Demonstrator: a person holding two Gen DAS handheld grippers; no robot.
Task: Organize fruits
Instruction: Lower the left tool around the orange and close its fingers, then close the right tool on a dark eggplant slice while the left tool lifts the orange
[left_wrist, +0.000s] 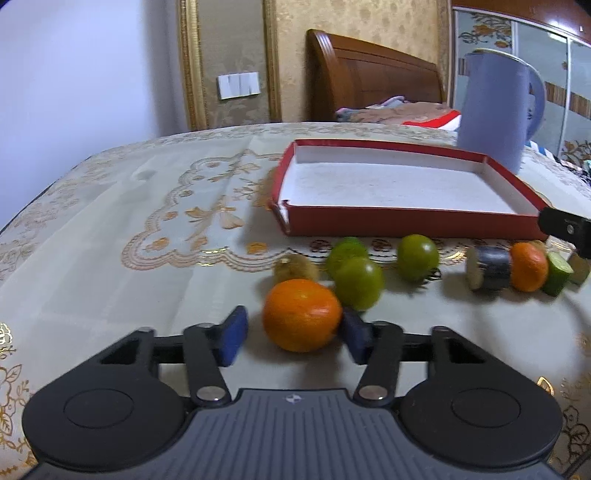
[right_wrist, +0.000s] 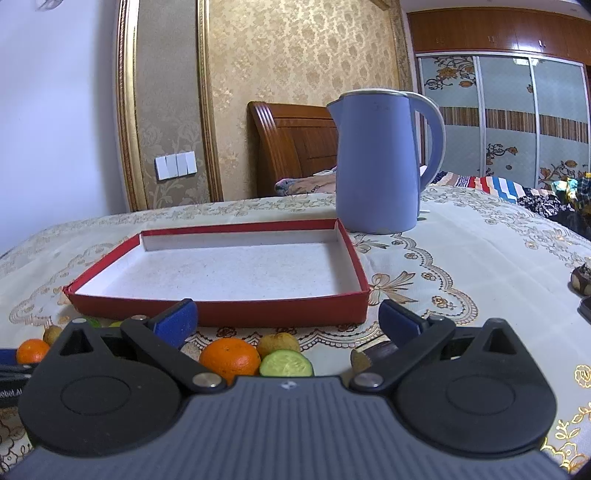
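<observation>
My left gripper (left_wrist: 293, 334) brackets the near orange (left_wrist: 302, 314), right pad touching, left pad just clear, while my right gripper (right_wrist: 288, 319) gapes wide before the red tray (right_wrist: 218, 312)

Fruits (left_wrist: 354, 280) on tablecloth (left_wrist: 110, 258) before tray (left_wrist: 406, 221), kettle (left_wrist: 495, 110) behind.

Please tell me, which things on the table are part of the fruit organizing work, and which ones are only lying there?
Part of the job:
- orange between the left gripper pads
- second orange
- three green fruits
- kiwi
- empty red box

Only lying there:
- blue kettle
- cucumber piece
- eggplant piece
</observation>
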